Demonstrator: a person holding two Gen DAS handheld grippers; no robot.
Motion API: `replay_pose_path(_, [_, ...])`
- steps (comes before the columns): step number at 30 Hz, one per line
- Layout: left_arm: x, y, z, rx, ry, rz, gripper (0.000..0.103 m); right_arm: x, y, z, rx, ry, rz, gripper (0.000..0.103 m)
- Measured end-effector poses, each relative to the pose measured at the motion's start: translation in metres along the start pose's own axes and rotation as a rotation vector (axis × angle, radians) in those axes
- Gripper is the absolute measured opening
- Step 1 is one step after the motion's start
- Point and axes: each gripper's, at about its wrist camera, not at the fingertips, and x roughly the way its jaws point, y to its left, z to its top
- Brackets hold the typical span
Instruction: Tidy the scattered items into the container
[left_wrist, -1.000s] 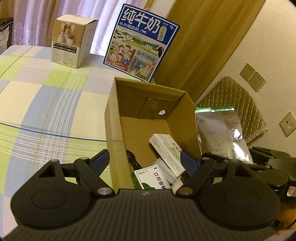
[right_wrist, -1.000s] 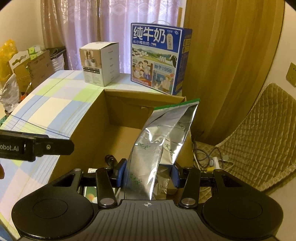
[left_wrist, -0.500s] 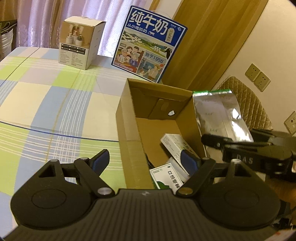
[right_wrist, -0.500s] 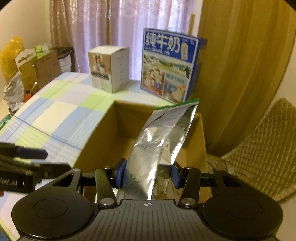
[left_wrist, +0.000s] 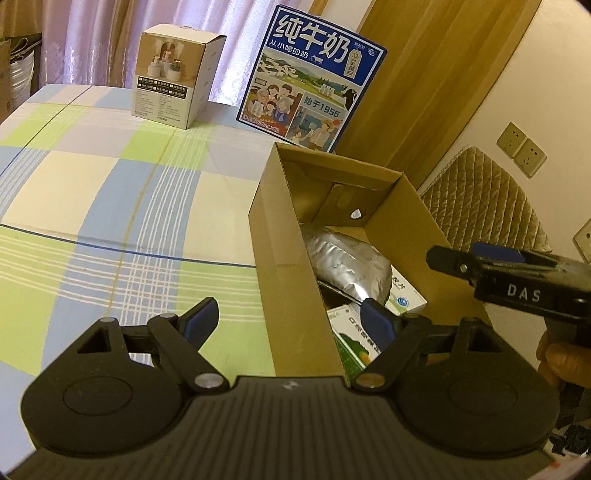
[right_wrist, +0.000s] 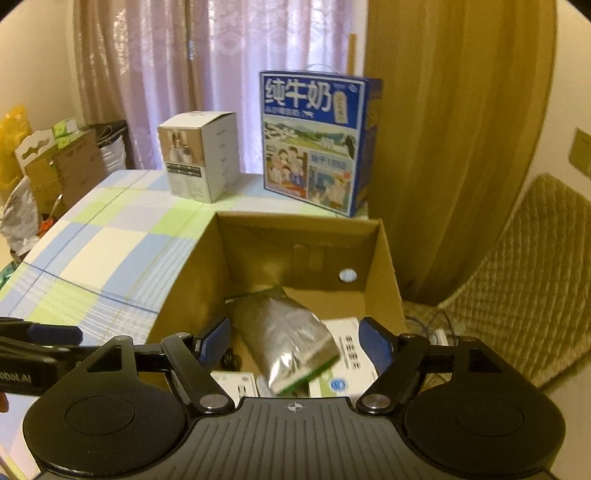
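Right gripper (right_wrist: 293, 341) at lower centre of its view, jaws opening, pads clear of the pouch (right_wrist: 284, 341), nothing pinched. Pouch released and blurred, lying tilted inside the box (right_wrist: 384, 266) on white cartons (right_wrist: 347, 365); in the left view, same pouch (left_wrist: 349, 264) against the box's left wall, mid frame. Box (left_wrist: 284, 251) open-topped, rim free on all four sides, standing at the right edge of the checked table (left_wrist: 92, 206).

Left gripper (left_wrist: 288, 319) at lower centre of its view, spread wide and empty, straddling the near left wall of the box, one fingertip (left_wrist: 201, 317) over the cloth, the other over the cartons inside. Right gripper also seen at right of the left view, just past the box's right rim.

Wide bare cloth across left and centre. Milk carton (left_wrist: 312, 79) and small white box (left_wrist: 177, 77) upright at top, well apart from the box. Quilted chair (right_wrist: 517, 288) close by at right.
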Motion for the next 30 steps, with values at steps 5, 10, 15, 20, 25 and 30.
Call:
replay_pose_path(5, [-0.011, -0.004, -0.005, 0.024, -0.001, 0.011, 0.081, -0.021, -0.001, -0.01, 0.031, -0.001, -0.007, 0.076])
replay_pose_path(10, [-0.031, -0.013, -0.011, 0.056, -0.011, 0.022, 0.083, -0.046, 0.003, -0.021, 0.059, -0.007, -0.016, 0.081])
replay_pose_path(15, [-0.056, -0.024, -0.024, 0.089, -0.031, 0.052, 0.089, -0.076, 0.011, -0.03, 0.056, -0.009, -0.032, 0.087])
replay_pose_path(20, [-0.083, -0.036, -0.039, 0.118, -0.037, 0.061, 0.093, -0.112, 0.02, -0.043, 0.072, -0.025, -0.035, 0.096])
replay_pose_path(25, [-0.108, -0.044, -0.058, 0.14, -0.048, 0.072, 0.102, -0.141, 0.03, -0.055, 0.093, -0.033, -0.036, 0.101])
replay_pose_path(30, [-0.129, -0.044, -0.074, 0.14, -0.048, 0.082, 0.102, -0.167, 0.041, -0.063, 0.093, -0.048, -0.044, 0.101])
